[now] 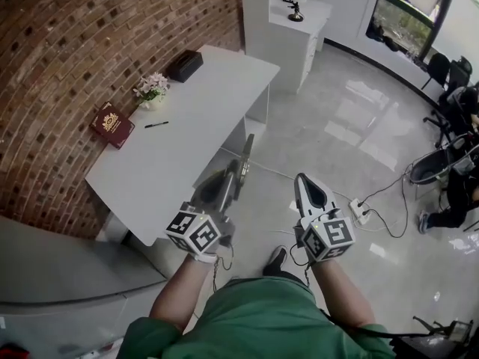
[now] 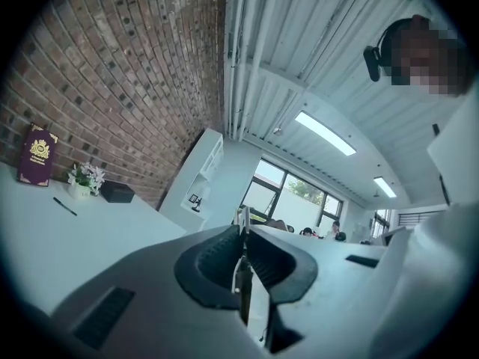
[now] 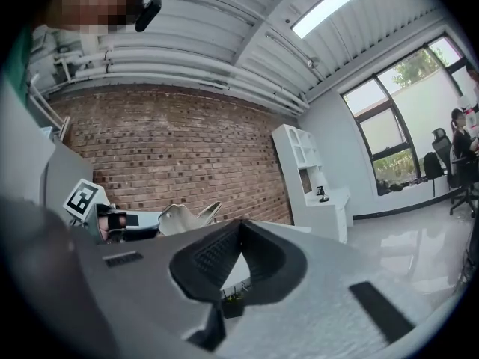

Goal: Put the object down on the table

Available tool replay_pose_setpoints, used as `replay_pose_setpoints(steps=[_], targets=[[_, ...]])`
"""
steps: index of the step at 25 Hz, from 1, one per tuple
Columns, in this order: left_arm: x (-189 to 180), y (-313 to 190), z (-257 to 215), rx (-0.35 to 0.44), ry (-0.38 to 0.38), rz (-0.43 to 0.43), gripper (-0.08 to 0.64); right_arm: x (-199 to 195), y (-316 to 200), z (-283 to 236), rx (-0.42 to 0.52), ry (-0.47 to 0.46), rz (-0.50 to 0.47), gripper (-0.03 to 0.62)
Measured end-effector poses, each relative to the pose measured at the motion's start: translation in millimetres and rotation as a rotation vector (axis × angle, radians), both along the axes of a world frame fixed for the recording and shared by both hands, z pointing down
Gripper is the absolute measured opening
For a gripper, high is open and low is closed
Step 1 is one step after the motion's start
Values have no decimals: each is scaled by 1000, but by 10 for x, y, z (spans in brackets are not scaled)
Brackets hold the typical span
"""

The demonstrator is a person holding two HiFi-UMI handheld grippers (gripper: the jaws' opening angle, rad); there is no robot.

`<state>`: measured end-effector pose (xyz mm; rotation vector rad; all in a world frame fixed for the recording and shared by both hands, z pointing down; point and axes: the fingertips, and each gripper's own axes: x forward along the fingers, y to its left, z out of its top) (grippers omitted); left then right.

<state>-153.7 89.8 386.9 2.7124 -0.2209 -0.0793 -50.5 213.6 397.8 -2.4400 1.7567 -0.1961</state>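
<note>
Head view: the left gripper [image 1: 238, 174] clamps a thin flat object [image 1: 248, 152], held in the air near the white table [image 1: 187, 144]. Only the right gripper view shows the right gripper [image 3: 240, 224] with its jaws closed together and empty.

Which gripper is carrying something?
The left gripper: a thin flat object is clamped in its jaws; the right gripper is shut, empty.
</note>
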Motion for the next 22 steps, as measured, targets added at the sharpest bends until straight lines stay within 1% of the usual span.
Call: replay_pose_setpoints(steps=[4, 8, 14, 18, 22], targets=[[461, 51, -56, 8, -23, -32, 28, 509, 17, -49, 19, -7, -28, 2], [809, 115, -57, 12, -28, -49, 28, 871, 56, -33, 26, -15, -46, 2], [1180, 129, -79, 20, -31, -65, 28, 1282, 106, -3, 29, -26, -43, 2], [1335, 56, -35, 16, -38, -67, 28, 1433, 36, 28, 29, -28, -44, 2], [1503, -120, -13, 7, -33, -68, 28, 1581, -118, 14, 21, -17, -45, 2]])
